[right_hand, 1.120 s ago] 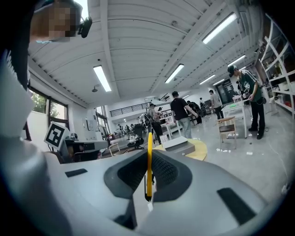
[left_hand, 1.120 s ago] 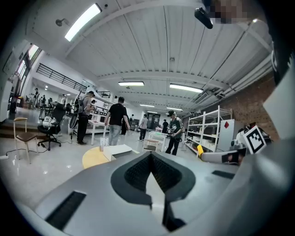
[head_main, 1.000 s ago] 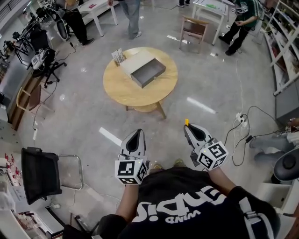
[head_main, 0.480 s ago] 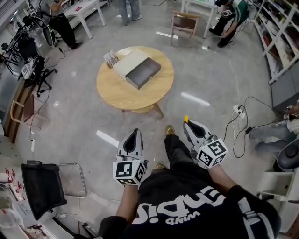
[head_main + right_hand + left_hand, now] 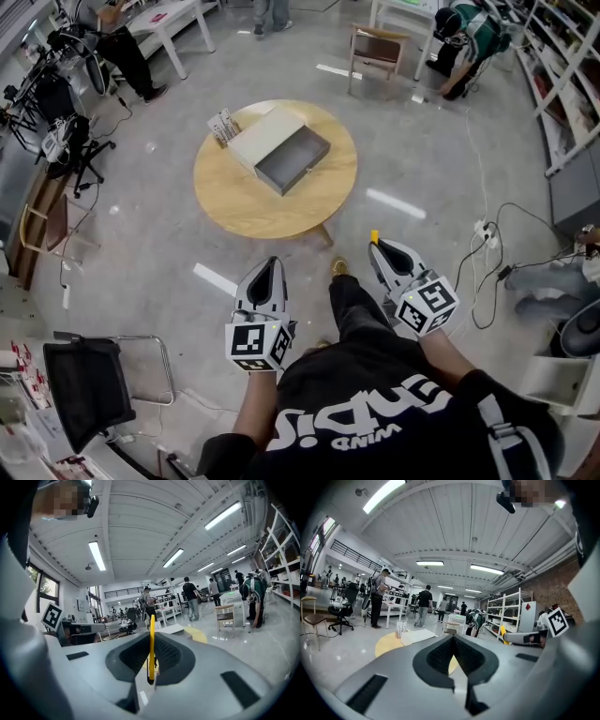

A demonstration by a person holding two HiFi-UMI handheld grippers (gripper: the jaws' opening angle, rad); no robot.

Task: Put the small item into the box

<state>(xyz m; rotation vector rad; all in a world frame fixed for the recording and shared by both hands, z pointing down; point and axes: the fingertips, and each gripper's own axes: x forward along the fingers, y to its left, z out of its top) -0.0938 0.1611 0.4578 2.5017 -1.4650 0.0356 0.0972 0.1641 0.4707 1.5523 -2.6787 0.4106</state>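
I am standing on the grey floor [image 5: 141, 216], well apart from the round wooden worktop [image 5: 234, 202], and holding both tools out in front of my chest. My right hand-held gripper [image 5: 379, 249] is pinching a thin yellow item [image 5: 151, 637] edge-on between its pressed jaws, and the yellow tip is sticking out past the jaw ends. My left hand-held gripper [image 5: 271, 268] is carrying nothing, its jaws pressed together. The box [image 5: 294, 159], a shallow grey tray lying open, is sitting on the worktop and touching a flat beige piece [image 5: 263, 134] on its far-left side. A small rack of cards [image 5: 223, 126] is standing at the worktop's far-left rim, just beside that piece. My foot [image 5: 339, 267] is showing between the two grippers. A power strip [image 5: 483, 232] is lying on the floor to my right, and a wooden chair [image 5: 379, 47] is standing beyond the worktop.
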